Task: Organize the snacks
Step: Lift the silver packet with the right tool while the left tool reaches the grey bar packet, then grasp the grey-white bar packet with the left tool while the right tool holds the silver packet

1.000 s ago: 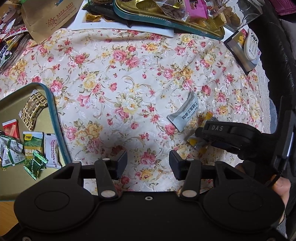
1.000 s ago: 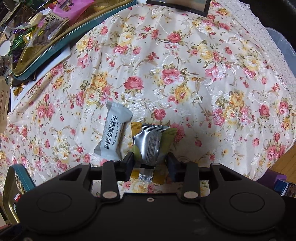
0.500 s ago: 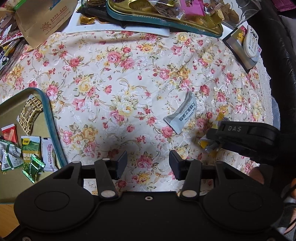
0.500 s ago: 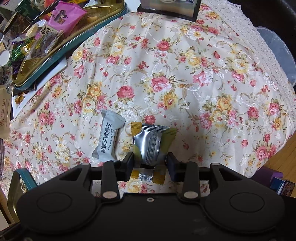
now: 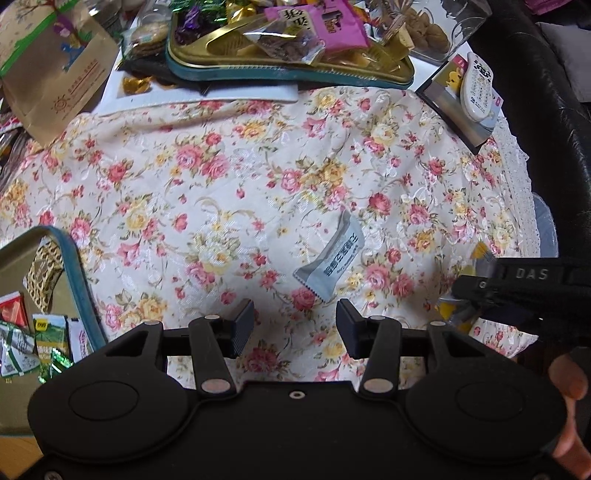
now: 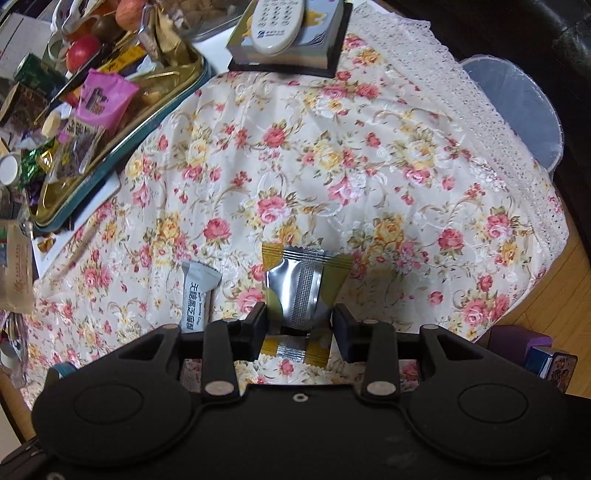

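Light: you get soft, warm indoor light, fairly even.
Shadow: faint one ahead of your jaws.
Edges: fisheye bending; upper-right corners dark.
Focus: sharp mid-frame.

Floral tablecloth (image 6: 369,155), wooden floor (image 6: 569,273)

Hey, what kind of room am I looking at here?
Most likely a home living room. A floral tablecloth with a lace edge covers the table, a TV remote rests on a notepad block, and a dark leather sofa stands beside the table.
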`<state>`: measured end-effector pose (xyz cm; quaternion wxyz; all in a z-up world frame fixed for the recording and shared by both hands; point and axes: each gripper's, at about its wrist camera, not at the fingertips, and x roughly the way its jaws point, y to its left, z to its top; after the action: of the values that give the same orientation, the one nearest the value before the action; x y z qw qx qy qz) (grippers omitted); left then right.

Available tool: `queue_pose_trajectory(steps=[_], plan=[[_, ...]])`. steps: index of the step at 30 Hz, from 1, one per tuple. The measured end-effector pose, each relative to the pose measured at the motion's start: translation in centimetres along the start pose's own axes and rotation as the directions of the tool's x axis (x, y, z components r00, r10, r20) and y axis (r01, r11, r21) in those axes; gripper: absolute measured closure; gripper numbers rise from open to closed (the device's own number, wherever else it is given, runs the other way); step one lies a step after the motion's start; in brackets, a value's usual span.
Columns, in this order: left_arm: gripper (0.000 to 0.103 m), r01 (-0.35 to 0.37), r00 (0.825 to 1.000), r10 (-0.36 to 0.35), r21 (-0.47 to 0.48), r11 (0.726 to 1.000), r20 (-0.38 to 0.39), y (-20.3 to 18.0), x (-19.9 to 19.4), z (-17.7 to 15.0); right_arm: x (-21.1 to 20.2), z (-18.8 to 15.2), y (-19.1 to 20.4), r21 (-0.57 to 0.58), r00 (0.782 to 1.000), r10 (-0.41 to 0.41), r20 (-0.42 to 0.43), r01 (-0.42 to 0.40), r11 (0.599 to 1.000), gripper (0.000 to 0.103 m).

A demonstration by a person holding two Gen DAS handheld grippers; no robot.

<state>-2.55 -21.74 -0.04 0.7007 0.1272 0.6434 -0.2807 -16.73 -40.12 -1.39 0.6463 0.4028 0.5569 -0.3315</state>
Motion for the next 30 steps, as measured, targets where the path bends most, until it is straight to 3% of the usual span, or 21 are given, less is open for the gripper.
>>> queue_pose_trajectory(steps=[9, 20, 24, 30], plan=[[0.049, -0.015, 0.999, 0.011, 0.099, 0.995, 0.048, -3.7, 2.7, 1.1, -1.6, 0.7, -2.3, 0.045, 0.998, 0.055, 0.001, -0.055, 0.997, 0.063], [0.049, -0.108, 0.993, 0.096, 0.191, 0.976, 0.073, -7.0, 6.4, 0.9, -2.5, 0.4, -3.1, 0.058, 0.995, 0.1, -0.002, -0.099, 0.993, 0.063], [0.049, -0.149, 0.988, 0.138, 0.183, 0.972, 0.072, -7.2, 7.6, 1.0, -2.7, 0.3, -3.3, 0.057, 0.994, 0.107, -0.005, -0.107, 0.993, 0.063], [0.049, -0.155, 0.988, 0.15, 0.152, 0.976, 0.042, -7.1, 9.2, 1.4, -3.0, 0.2, -3.8, 0.064, 0.993, 0.117, -0.008, -0.117, 0.991, 0.063]])
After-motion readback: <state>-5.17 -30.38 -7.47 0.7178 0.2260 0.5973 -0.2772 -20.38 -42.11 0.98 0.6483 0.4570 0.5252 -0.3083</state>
